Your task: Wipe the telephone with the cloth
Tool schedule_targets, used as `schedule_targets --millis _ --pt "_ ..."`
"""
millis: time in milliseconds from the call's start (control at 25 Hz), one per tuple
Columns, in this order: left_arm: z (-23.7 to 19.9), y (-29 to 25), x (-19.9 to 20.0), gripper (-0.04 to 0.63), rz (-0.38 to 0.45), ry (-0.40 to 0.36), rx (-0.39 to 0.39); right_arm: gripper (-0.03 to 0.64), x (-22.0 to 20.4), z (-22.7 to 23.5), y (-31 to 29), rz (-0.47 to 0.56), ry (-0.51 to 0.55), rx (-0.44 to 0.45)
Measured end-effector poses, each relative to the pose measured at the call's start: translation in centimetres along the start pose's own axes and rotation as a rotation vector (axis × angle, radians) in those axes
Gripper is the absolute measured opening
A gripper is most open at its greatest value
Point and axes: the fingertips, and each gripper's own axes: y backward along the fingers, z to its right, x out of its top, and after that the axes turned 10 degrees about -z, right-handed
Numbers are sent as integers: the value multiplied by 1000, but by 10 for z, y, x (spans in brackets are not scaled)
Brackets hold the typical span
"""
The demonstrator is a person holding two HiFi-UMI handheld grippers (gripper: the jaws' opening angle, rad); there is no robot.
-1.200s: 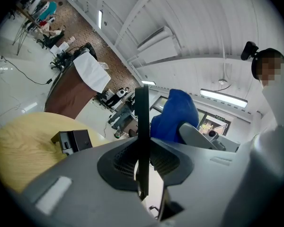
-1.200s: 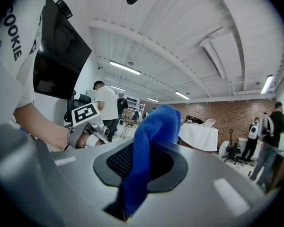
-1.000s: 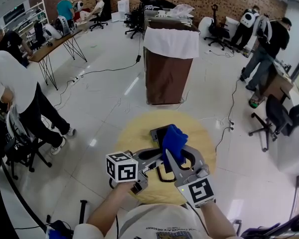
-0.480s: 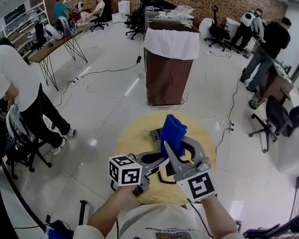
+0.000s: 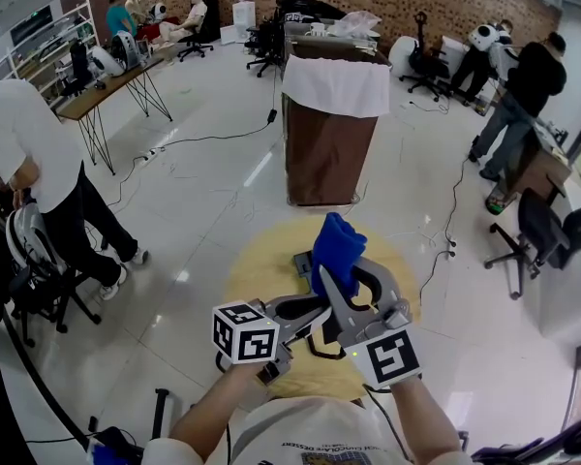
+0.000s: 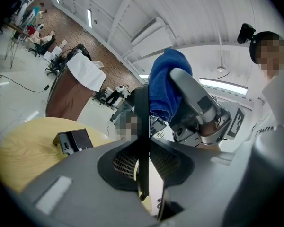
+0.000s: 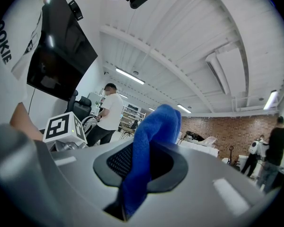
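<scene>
My left gripper [image 5: 313,310] is shut on the telephone [image 6: 143,122], a thin black slab that stands edge-on between its jaws in the left gripper view. In the right gripper view the telephone [image 7: 61,51] shows as a dark flat panel at the upper left. My right gripper [image 5: 341,279] is shut on the blue cloth [image 5: 337,243], which sticks up out of its jaws [image 7: 151,136]. The cloth [image 6: 166,86] hangs just right of the telephone's upper part; whether they touch I cannot tell. In the head view the right gripper hides most of the telephone.
Both grippers hover over a round yellow table [image 5: 257,260]. A small black box [image 6: 73,141] lies on it, beyond the grippers [image 5: 302,260]. A brown cabinet with a white cover [image 5: 331,129] stands behind the table. Several people, chairs and desks fill the room around.
The right gripper has carried the blue cloth a little farther up and away from me along the telephone. The left gripper has hardly moved. The person at the left has shifted.
</scene>
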Motion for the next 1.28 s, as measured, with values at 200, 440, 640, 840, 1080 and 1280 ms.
schedule_targets --millis 200,440,640,840,1080,1280 --pt "-3 0 2 61 -14 2 34 63 20 -7 10 61 -21 3" --pt "-4 -8 5 61 -51 -55 90 63 2 -44 -4 -24 -24 102" --pt "-5 -9 1 61 -70 -87 114 63 -7 -60 -13 -44 -38 140" --pt "-6 -6 -1 61 -77 -99 121 63 -9 -57 -19 -53 -33 137" --pt "-9 -5 -2 61 -76 -93 122 63 -1 -42 -25 -32 -32 110" --pt "-9 -4 -1 61 -74 -98 121 63 8 -33 -29 -15 -18 98"
